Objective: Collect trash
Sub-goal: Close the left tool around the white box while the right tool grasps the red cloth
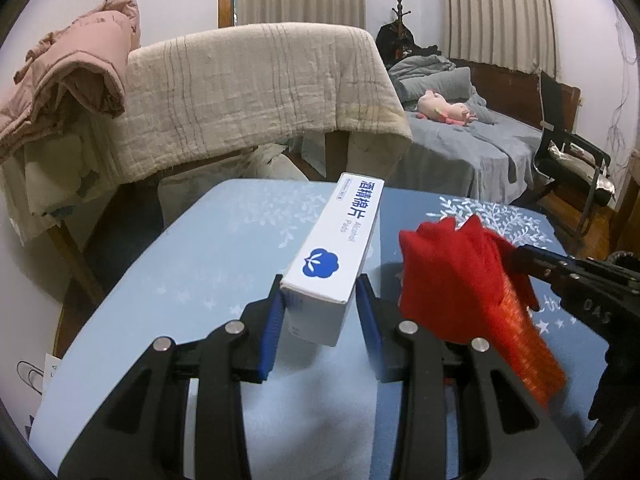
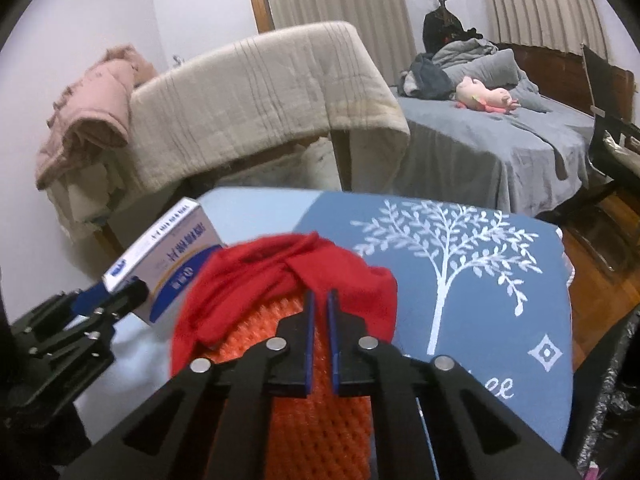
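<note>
My left gripper (image 1: 320, 292) is shut on a white alcohol-pads box (image 1: 336, 248) with a blue logo and holds it above the blue table (image 1: 208, 252). The box also shows at the left of the right wrist view (image 2: 172, 256), with the left gripper (image 2: 116, 296) on it. My right gripper (image 2: 321, 296) is shut on a red cloth-like piece joined to orange foam netting (image 2: 288, 280), lifted over the table. The red piece (image 1: 460, 280) hangs just right of the box in the left wrist view, with the right gripper (image 1: 520, 260) behind it.
The blue tablecloth carries a white tree print (image 2: 448, 248). Behind the table stands a chair draped with a beige blanket (image 1: 256, 92) and a pink coat (image 1: 76, 80). A grey bed (image 1: 472, 140) is at the right. A black bag edge (image 2: 616, 380) is at the far right.
</note>
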The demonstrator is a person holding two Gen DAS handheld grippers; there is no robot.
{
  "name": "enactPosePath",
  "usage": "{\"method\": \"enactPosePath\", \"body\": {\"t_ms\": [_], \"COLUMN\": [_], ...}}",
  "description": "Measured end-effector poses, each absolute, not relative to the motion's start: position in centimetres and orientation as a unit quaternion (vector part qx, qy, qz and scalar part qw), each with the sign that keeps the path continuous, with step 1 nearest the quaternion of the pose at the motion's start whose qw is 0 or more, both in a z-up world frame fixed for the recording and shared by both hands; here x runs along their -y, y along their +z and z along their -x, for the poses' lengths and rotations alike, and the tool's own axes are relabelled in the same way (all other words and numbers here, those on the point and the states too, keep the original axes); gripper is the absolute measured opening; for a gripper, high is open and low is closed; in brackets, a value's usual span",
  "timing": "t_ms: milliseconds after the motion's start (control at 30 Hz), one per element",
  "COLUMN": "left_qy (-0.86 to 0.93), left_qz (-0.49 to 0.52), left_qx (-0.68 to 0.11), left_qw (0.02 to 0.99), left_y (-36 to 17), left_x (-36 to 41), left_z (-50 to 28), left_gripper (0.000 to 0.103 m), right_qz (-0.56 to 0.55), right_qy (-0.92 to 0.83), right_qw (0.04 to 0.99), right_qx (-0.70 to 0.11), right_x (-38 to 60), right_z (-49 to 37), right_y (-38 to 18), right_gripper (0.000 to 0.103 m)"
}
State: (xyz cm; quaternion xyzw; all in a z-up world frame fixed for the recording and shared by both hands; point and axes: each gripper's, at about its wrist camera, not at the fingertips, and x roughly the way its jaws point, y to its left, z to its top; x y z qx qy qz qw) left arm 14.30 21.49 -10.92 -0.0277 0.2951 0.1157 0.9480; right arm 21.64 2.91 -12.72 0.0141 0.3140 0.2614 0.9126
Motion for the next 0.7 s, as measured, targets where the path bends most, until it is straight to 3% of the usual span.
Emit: {"method": "enactPosePath", "body": {"t_ms": [300,500,700], "left_qy": [0.109,0.108,0.122], "left_qz": [0.016,0.018,0.018], "left_qx": [-0.277,-0.282,-0.287], "left_qw": [0.954,0.953,0.95], "left_y": [-8.1,-8.3,-9.1], "left_x": [-19.7,-19.2,-20.2], "left_z": [-13.3,-13.4,-14.4], "left_gripper": [0.034,0.034,0.033], "right_qz": [-0.034,-0.017,-0.005], "right_qy": [0.274,0.262,0.265], "right_qw": [0.919,0.913,0.906], "right_qx": [-0.283,-0.312,-0.329], "right_x": [-0.8,-1.6,-3.1], "right_z": [-20.3,-21.3,-22.4], "right_y": [-9.1,-10.9,-12.7], "right_gripper": [0.005,0.008,0.037]}}
